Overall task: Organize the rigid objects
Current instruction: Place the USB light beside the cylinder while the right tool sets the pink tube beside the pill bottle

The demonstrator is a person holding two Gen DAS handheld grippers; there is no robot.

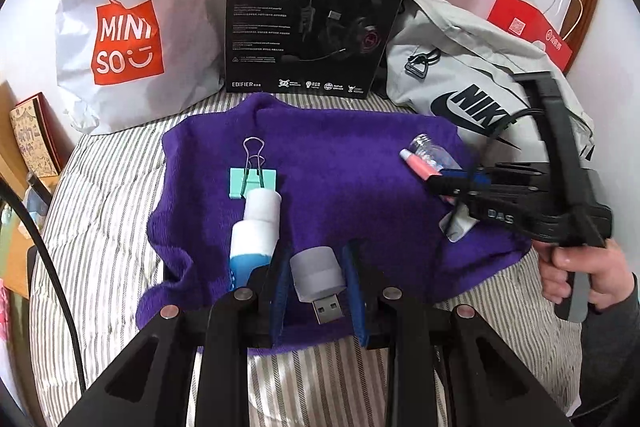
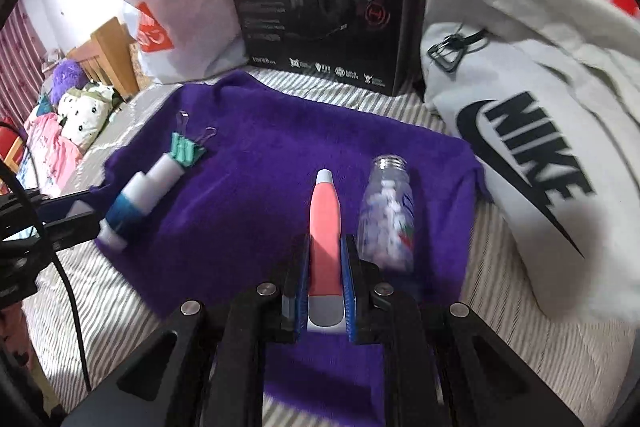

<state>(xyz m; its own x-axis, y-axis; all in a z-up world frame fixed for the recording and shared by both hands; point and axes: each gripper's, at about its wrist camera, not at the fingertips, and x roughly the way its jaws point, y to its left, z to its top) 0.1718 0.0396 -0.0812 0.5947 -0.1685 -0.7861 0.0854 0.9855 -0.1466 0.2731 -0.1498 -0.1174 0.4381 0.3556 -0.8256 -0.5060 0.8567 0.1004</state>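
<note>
A: What is the left hand-held gripper (image 1: 316,279) holding?

B: A little grey USB light (image 1: 317,275). It sits low in the middle of the left view, squeezed between the blue pads, with its metal plug toward the camera.

A: And the right hand-held gripper (image 2: 326,267)?

B: It is pinched tight on a pink pen (image 2: 325,227), low in the middle of the right view. The tip points away.

A: What is near?

B: A clear bottle (image 2: 386,215) lies just right of the pen. At the left are a white and blue tube (image 2: 140,195) and a green binder clip (image 2: 185,149), touching. All lie on a purple towel (image 2: 260,167) on a striped bed (image 2: 520,307).

A: And behind?

B: A black headset box (image 1: 316,15), a white shopping bag (image 1: 132,27) and a grey bag (image 1: 472,75).
</note>
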